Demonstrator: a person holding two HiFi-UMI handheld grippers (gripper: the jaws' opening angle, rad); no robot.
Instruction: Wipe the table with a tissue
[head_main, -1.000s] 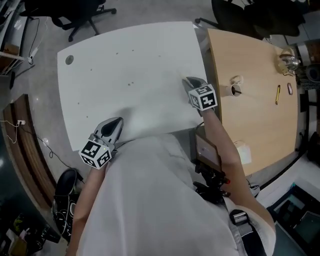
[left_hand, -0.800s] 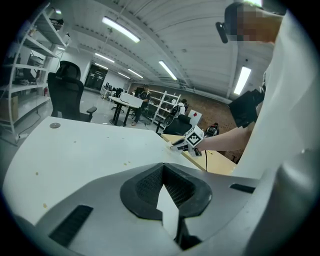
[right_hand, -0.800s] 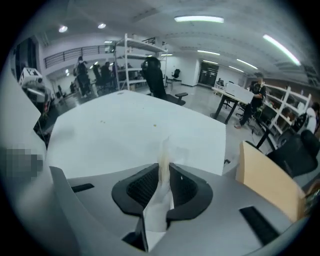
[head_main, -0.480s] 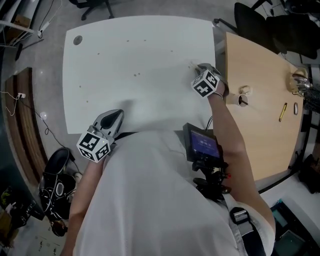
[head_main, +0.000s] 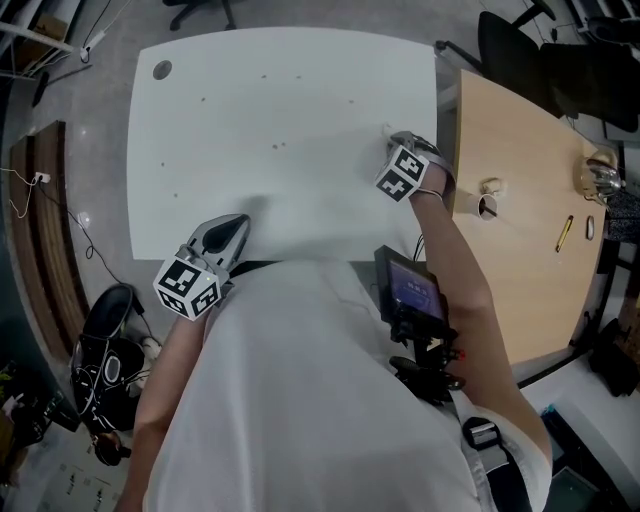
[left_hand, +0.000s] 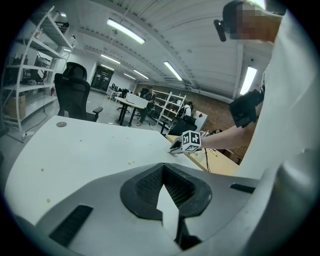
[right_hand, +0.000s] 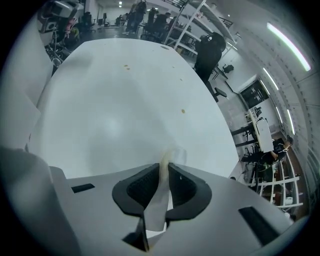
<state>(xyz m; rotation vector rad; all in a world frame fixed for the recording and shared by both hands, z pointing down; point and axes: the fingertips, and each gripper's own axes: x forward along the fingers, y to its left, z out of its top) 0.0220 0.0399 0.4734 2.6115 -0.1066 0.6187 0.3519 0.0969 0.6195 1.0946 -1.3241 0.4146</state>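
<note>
White table (head_main: 280, 100) shows scattered crumbs (head_main: 278, 147), so the right gripper (right_hand: 165, 170), jaws just nipped tighter on the tissue (right_hand: 159, 200), tips down near its right edge, apparently to start wiping, while the left gripper (left_hand: 163, 172), closed on nothing, waits over its near edge.

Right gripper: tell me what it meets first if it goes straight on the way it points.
The white table. The right gripper points steeply down at it, shut on the tissue, whose tip sticks out past the jaws and would probably touch first. Nothing else shows in that line.
</note>
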